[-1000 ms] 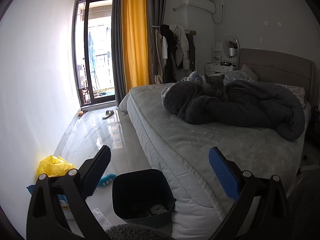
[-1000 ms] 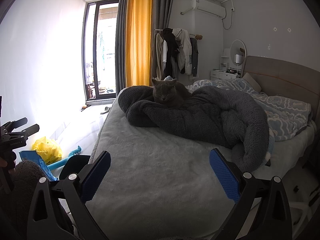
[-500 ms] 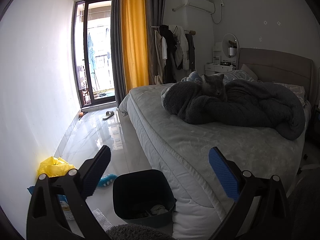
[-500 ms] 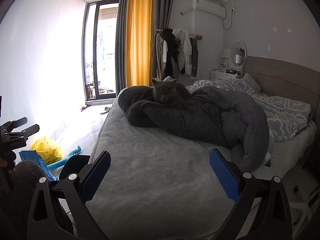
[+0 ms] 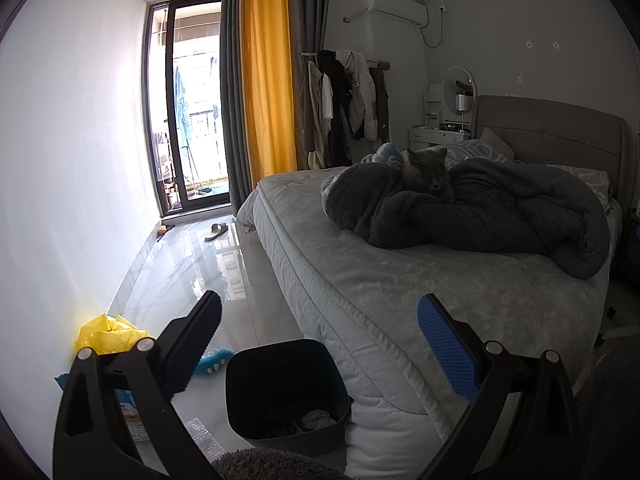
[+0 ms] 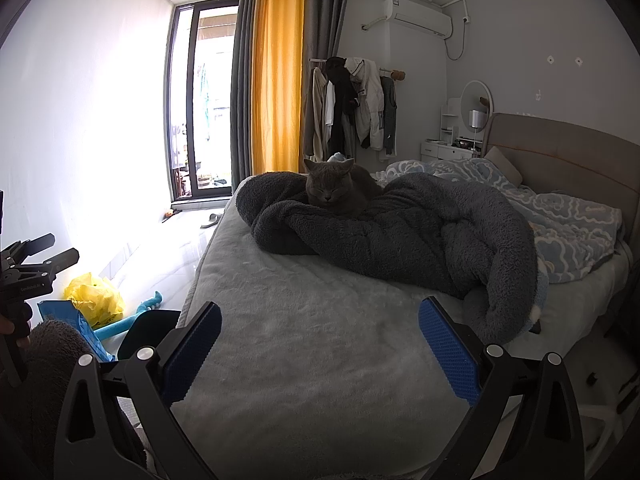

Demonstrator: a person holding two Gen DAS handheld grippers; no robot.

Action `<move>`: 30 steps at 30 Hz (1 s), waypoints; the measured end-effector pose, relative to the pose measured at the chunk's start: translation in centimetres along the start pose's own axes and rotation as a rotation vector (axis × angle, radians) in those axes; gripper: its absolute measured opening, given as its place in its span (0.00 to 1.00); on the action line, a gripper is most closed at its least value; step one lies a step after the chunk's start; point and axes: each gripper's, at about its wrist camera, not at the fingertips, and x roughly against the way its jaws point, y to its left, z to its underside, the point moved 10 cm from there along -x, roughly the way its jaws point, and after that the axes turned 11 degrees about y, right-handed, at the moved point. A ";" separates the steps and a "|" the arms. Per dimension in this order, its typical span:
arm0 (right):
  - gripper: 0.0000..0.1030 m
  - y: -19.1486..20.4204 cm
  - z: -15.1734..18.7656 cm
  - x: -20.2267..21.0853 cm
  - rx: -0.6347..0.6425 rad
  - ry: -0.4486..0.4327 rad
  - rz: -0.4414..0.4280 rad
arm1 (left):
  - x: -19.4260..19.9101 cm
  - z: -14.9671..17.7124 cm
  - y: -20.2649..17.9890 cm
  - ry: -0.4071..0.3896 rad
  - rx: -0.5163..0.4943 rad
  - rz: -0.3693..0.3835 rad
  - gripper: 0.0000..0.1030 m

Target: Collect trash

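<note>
Now both claws gape empty: left claw above the bin, right claw over the bed.

- The right tool hangs over the bed, its blue pads wide apart, nothing between them.
- A grey cat sits on the dark blanket on the bed.
- Left of the bed, a yellow bag lies on the floor, the left tool nearby.

Only one marking shows: small white lettering on my left claw, seen at nine o'clock from my right wrist, too tiny to read for sure
</note>
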 end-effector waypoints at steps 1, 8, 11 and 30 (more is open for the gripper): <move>0.97 0.0 0.0 0.0 0.000 0.000 0.000 | 0.0 0.0 0.0 0.000 0.000 0.000 0.97; 0.97 0.1 0.0 0.0 0.001 0.000 0.001 | 0.0 0.0 0.0 0.000 -0.001 -0.001 0.97; 0.97 0.1 0.0 0.1 0.000 0.000 0.002 | 0.0 0.0 -0.1 0.001 -0.001 -0.001 0.97; 0.97 0.1 0.0 0.1 0.001 0.000 0.002 | 0.0 0.0 -0.2 0.002 -0.011 -0.005 0.97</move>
